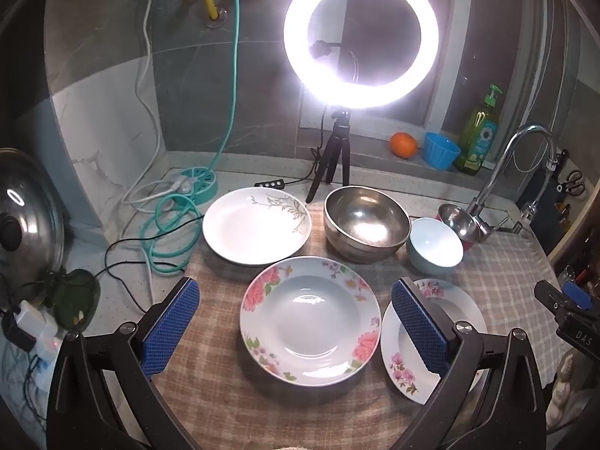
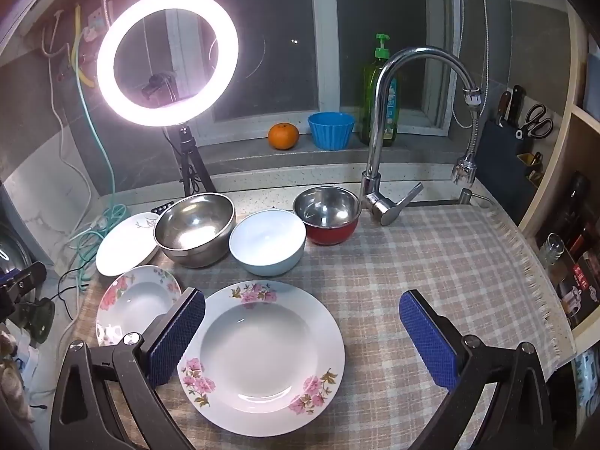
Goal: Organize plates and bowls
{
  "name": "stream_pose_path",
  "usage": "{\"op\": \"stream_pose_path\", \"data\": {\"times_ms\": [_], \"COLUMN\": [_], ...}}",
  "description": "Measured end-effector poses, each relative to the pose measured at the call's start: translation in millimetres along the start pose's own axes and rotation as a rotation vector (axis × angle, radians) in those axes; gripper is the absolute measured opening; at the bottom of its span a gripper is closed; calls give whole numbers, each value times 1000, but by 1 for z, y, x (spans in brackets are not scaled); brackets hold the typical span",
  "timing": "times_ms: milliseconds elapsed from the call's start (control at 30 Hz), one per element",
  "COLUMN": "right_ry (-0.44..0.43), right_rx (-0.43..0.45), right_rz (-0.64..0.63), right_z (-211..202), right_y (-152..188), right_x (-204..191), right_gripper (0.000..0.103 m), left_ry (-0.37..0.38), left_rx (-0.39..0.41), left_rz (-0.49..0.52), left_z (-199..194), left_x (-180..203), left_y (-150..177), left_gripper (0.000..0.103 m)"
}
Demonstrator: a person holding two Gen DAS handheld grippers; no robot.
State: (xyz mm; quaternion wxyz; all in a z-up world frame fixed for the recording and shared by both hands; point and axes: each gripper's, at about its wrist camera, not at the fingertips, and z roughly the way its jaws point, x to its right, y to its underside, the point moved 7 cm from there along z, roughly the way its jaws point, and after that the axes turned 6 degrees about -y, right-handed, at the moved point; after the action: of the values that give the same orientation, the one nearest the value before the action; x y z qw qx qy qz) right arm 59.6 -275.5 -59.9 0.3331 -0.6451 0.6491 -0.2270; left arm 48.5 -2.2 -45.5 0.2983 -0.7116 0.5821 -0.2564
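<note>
On a checked cloth (image 1: 506, 285) lie three plates: a rose-rimmed deep plate (image 1: 310, 319) (image 2: 137, 302), a pink-flower plate (image 2: 262, 356) (image 1: 465, 311) to its right, and a white plate with a grey sprig (image 1: 257, 225) (image 2: 125, 242) behind. Behind them stand a large steel bowl (image 1: 365, 223) (image 2: 195, 228), a pale blue bowl (image 1: 435, 245) (image 2: 267, 242) and a red-sided steel bowl (image 2: 326, 213) (image 1: 459, 225). My left gripper (image 1: 296, 313) hangs open above the rose plate. My right gripper (image 2: 302, 324) hangs open above the pink-flower plate. Neither touches anything.
A lit ring light on a tripod (image 1: 360, 37) (image 2: 167, 58) stands at the back. A tap (image 2: 390, 120) (image 1: 513, 165) rises behind the bowls. An orange (image 2: 283, 135), blue cup (image 2: 331, 130) and soap bottle (image 2: 378, 93) sit on the sill. Cables (image 1: 168, 232) and a pot lid (image 1: 26, 217) lie left.
</note>
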Motion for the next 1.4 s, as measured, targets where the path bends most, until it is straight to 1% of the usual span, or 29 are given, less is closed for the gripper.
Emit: {"op": "stream_pose_path", "data": {"times_ms": [667,1400], "right_ry": [2,-3], "right_rx": [4,7], "right_rz": [-7,0], "right_z": [-5,-7], "right_y": [-1,-1], "right_x": [-8,-5], "right_gripper": [102,102], "left_ry": [5,5], "left_rx": [3,5], "left_rz": [-10,-6], "left_z": [-6,-7], "left_x": [-3,-1], "left_y": [2,0], "left_gripper": [102,102]}}
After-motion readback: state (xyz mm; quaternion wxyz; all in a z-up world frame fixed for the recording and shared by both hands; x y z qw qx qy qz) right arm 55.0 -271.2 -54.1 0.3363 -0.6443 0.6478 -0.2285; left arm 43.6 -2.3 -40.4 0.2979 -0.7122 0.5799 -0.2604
